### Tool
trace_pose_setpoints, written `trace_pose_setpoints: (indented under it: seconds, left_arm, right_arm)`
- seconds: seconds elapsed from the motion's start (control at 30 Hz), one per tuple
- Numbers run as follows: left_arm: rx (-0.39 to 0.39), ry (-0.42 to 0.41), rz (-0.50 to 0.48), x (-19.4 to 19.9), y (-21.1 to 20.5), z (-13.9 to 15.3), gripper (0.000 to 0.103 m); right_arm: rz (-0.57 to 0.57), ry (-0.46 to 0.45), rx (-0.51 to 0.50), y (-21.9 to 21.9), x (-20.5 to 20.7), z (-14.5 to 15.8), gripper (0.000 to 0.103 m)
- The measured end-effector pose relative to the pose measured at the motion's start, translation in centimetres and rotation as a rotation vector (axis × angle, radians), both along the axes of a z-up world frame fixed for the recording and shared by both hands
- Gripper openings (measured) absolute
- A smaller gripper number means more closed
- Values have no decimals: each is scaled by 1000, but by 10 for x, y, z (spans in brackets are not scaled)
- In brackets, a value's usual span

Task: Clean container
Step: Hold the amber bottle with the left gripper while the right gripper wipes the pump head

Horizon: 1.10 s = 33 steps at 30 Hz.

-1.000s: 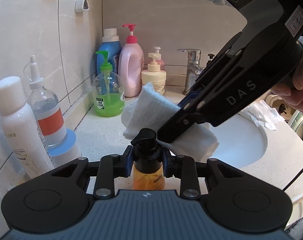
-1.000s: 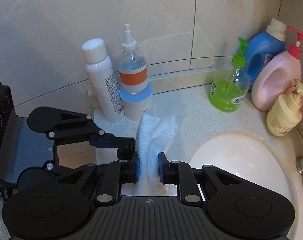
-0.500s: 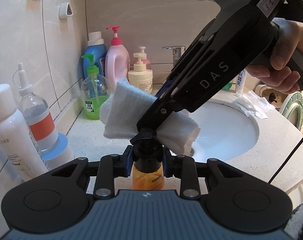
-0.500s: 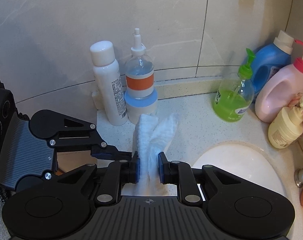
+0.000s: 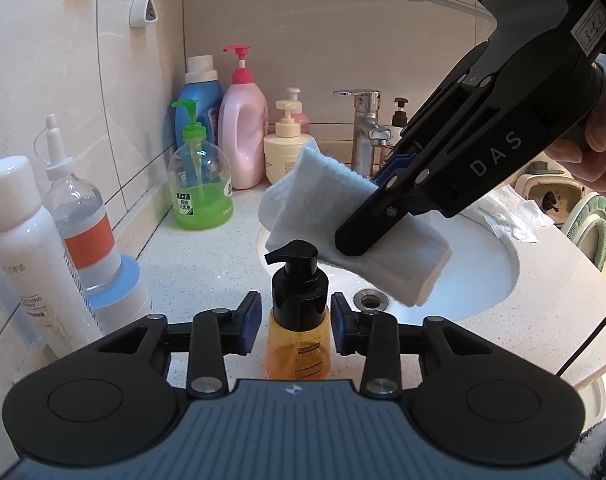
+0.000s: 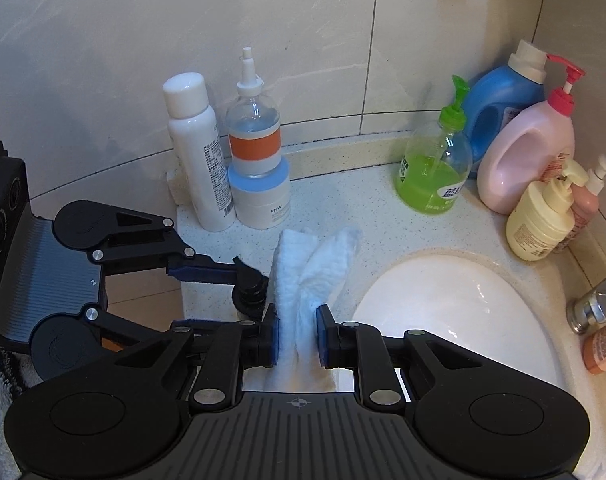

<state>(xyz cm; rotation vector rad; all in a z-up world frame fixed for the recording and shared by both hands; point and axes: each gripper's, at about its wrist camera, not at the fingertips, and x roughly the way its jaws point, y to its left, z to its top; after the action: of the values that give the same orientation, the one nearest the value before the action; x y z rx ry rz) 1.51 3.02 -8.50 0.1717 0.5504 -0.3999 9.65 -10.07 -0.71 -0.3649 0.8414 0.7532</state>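
A small amber pump bottle (image 5: 297,340) with a black pump head stands on the speckled counter (image 5: 207,252) at the basin's near edge. My left gripper (image 5: 295,320) is open, its blue pads on either side of the bottle's neck with a small gap each side. My right gripper (image 6: 298,332) is shut on a folded white cloth (image 6: 303,276). In the left wrist view that cloth (image 5: 323,200) hangs just above and right of the pump head, apart from it. The right wrist view shows only the bottle's black head (image 6: 251,292), beside the cloth.
Along the wall stand a white bottle (image 5: 19,248), a clear bottle on a blue-lidded jar (image 5: 83,216), a green soap dispenser (image 5: 199,192), blue and pink jugs, and a cream pump bottle (image 5: 283,152). White basin (image 5: 483,276), tap (image 5: 365,128), crumpled tissue (image 5: 511,212) at right.
My left gripper has opened and let go of the amber bottle, which now stands on the counter. The right gripper has lifted the cloth up and right, off the pump head.
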Motion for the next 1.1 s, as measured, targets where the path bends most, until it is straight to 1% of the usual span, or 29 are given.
trace_pose_setpoints:
  seconds: [0.1, 0.17, 0.2, 0.23, 0.33, 0.4, 0.47, 0.6, 0.7, 0.87, 1.0, 1.1]
  left_arm:
    - [-15, 11, 29, -2, 2, 1, 47]
    - [-31, 12, 37, -2, 2, 3, 44]
    - [-38, 15, 35, -2, 1, 4, 35]
    - [-40, 24, 35, -1, 0, 5, 31]
    - [-50, 40, 38, 0, 2, 6, 28]
    - [-57, 45, 33, 0, 6, 6, 28]
    - [-55, 51, 14, 2, 9, 6, 28]
    - [-36, 60, -43, 5, 12, 7, 28]
    - [-30, 73, -56, 8, 14, 9, 27]
    - [-10, 91, -102, 9, 15, 10, 27]
    - [-1, 89, -100, 7, 12, 11, 27]
    - [1, 95, -84, 6, 9, 13, 26]
  right_arm:
    - [1, -14, -9, 4, 4, 2, 21]
    - [21, -21, -14, 8, 8, 3, 21]
    - [31, -24, -17, 10, 10, 3, 21]
    - [49, -29, -22, 12, 12, 3, 21]
    - [103, -39, -40, 22, 18, 1, 21]
    - [127, -35, -53, 27, 23, -2, 21]
    - [126, -15, -36, 27, 27, -3, 21]
    - [74, 5, -16, 23, 23, -5, 21]
    - [22, 28, -14, 17, 17, -7, 21]
    - [1, 31, 2, 9, 10, -2, 21]
    - [-14, 32, 15, 2, 5, 2, 21]
    - [35, 13, 16, 6, 19, 4, 21]
